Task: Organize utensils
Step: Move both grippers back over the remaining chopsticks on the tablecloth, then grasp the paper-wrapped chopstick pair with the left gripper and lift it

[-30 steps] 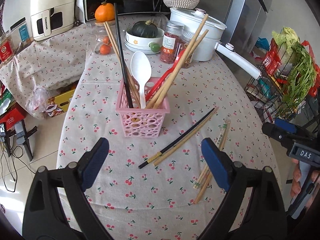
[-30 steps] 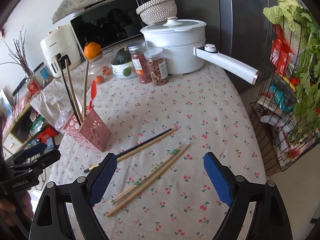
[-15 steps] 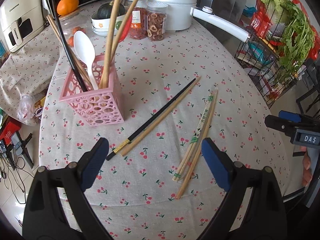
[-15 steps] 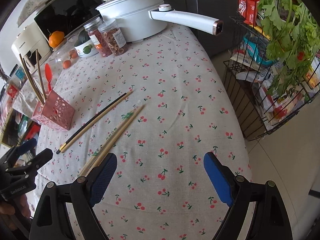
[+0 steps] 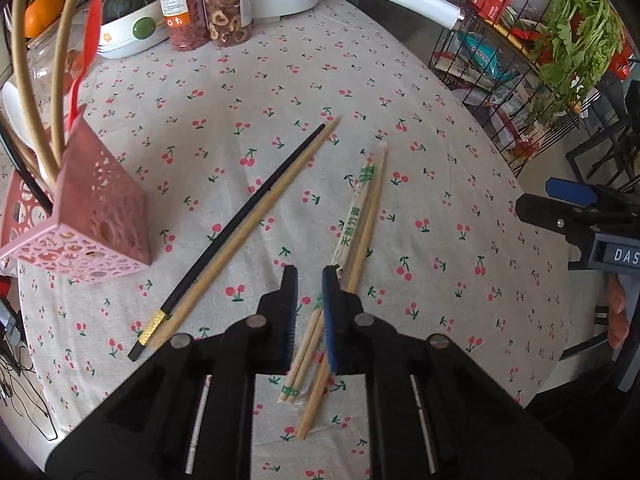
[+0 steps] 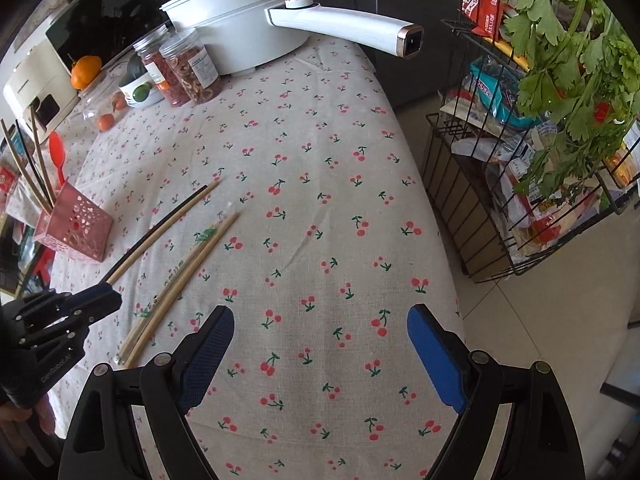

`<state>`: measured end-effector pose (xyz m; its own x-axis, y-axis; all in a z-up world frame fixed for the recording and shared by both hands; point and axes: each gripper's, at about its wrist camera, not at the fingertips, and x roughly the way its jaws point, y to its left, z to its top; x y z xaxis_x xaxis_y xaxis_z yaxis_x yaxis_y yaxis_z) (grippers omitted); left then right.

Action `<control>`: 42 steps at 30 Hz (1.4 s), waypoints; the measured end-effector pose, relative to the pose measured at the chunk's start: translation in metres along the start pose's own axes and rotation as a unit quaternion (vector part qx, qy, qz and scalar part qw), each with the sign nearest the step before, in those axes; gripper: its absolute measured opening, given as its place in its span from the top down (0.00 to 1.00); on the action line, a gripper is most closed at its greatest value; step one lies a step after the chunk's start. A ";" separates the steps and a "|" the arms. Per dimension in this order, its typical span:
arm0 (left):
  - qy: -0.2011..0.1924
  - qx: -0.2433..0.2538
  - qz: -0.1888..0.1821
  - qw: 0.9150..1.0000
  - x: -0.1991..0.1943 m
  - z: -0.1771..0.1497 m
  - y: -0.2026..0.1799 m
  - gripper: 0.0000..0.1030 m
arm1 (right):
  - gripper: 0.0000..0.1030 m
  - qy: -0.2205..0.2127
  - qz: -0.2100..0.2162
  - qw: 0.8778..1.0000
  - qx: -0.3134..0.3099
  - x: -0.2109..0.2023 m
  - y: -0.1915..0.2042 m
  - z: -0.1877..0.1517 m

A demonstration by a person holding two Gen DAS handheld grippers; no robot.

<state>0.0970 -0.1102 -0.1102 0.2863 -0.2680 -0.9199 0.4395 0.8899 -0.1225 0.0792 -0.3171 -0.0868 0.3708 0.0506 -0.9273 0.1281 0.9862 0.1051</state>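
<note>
1. Left gripper [image 5: 308, 280] sits low in the middle of the left wrist view, fingers pulled in close with just a narrow gap. The wrapped chopsticks [image 5: 352, 220] run up through that gap, but I can't tell if the pads are actually pinching them
2. A loose bamboo stick [image 5: 370, 216] lies touching the wrapped pair on its right, passing under the right finger
3. Left of those, a black chopstick [image 5: 240, 220] and a bamboo chopstick [image 5: 264, 216] lie side by side on the tablecloth [image 5: 440, 200], slanting from lower left to upper middle
4. Pink basket [image 5: 100, 216] is at the left edge of the frame, near the black chopstick's lower end but not touching. It already holds bamboo sticks and a red spoon [image 5: 86, 52] standing up in it
5. Right gripper [image 6: 320, 352] is spread wide open at the bottom of its own view, holding nothing, just cherry cloth between the fingers
6. Upper part of that view: white pot [image 6: 240, 28] with its long handle, two jars [image 6: 180, 68] left of it, wire rack [image 6: 500, 200] with greens on the right
</note>
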 end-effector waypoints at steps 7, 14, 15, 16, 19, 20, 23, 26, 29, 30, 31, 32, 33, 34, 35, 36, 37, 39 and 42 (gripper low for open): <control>0.035 0.015 -0.015 0.999 0.034 0.028 -0.018 0.90 | 0.13 0.013 0.008 1.000 0.007 0.006 -0.002 0.004; 0.052 0.032 0.002 0.998 0.048 0.039 -0.030 0.89 | 0.13 0.010 0.017 1.000 0.022 0.005 -0.010 0.008; 0.053 0.031 0.004 0.998 0.048 0.040 -0.030 0.89 | 0.13 0.011 0.019 0.999 0.024 0.005 -0.010 0.009; 0.055 0.029 0.006 0.998 0.049 0.041 -0.030 0.89 | 0.13 0.012 0.020 0.999 0.025 0.006 -0.011 0.009; 0.059 0.028 0.012 0.998 0.052 0.044 -0.033 0.87 | 0.13 0.014 0.023 0.999 0.022 0.005 -0.009 0.008; 0.058 0.037 0.018 0.998 0.054 0.046 -0.036 0.87 | 0.13 0.014 0.022 0.999 0.021 0.005 -0.009 0.008; 0.053 0.063 0.034 0.996 0.054 0.043 -0.043 0.88 | 0.13 0.015 0.018 1.000 0.021 0.007 -0.008 0.008; 0.054 0.061 0.041 0.996 0.050 0.038 -0.045 0.89 | 0.13 0.020 0.012 0.999 0.022 0.011 -0.006 0.009; 0.040 0.066 0.043 0.996 0.034 0.028 -0.040 0.90 | 0.13 0.022 0.005 0.999 0.024 0.013 -0.005 0.010; 0.034 0.066 0.043 0.996 0.028 0.027 -0.038 0.90 | 0.13 0.022 0.003 0.999 0.025 0.014 -0.004 0.010; 0.027 0.066 0.041 0.997 0.019 0.024 -0.034 0.90 | 0.13 0.022 0.001 0.999 0.025 0.014 -0.003 0.010; 0.019 0.064 0.039 0.997 0.009 0.020 -0.030 0.90 | 0.13 0.023 -0.001 0.999 0.025 0.015 -0.002 0.011; 0.012 0.062 0.038 0.997 0.000 0.017 -0.027 0.90 | 0.13 0.024 -0.003 0.999 0.025 0.016 0.000 0.011; 0.004 0.061 0.038 0.997 -0.010 0.013 -0.022 0.90 | 0.13 0.025 -0.004 0.999 0.025 0.017 0.002 0.011; -0.005 0.064 0.039 0.997 -0.019 0.009 -0.019 0.90 | 0.13 0.027 -0.005 0.999 0.025 0.019 0.005 0.012; -0.016 0.068 0.040 0.997 -0.027 0.004 -0.017 0.90 | 0.13 0.030 -0.004 0.999 0.025 0.020 0.007 0.012; -0.027 0.069 0.038 0.997 -0.036 -0.002 -0.013 0.90 | 0.13 0.032 -0.004 0.999 0.023 0.022 0.010 0.011; -0.048 0.063 0.030 0.996 -0.050 -0.013 -0.003 0.90 | 0.13 0.036 -0.003 0.999 0.021 0.025 0.018 0.010; -0.081 0.046 0.022 0.995 -0.064 -0.027 0.015 0.90 | 0.13 0.043 -0.002 0.999 0.013 0.030 0.031 0.010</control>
<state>0.0619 -0.0698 -0.0628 0.4369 -0.2912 -0.8511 0.4970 0.8668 -0.0415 0.1035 -0.2861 -0.1081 0.2902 0.0607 -0.9550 0.1534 0.9821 0.1091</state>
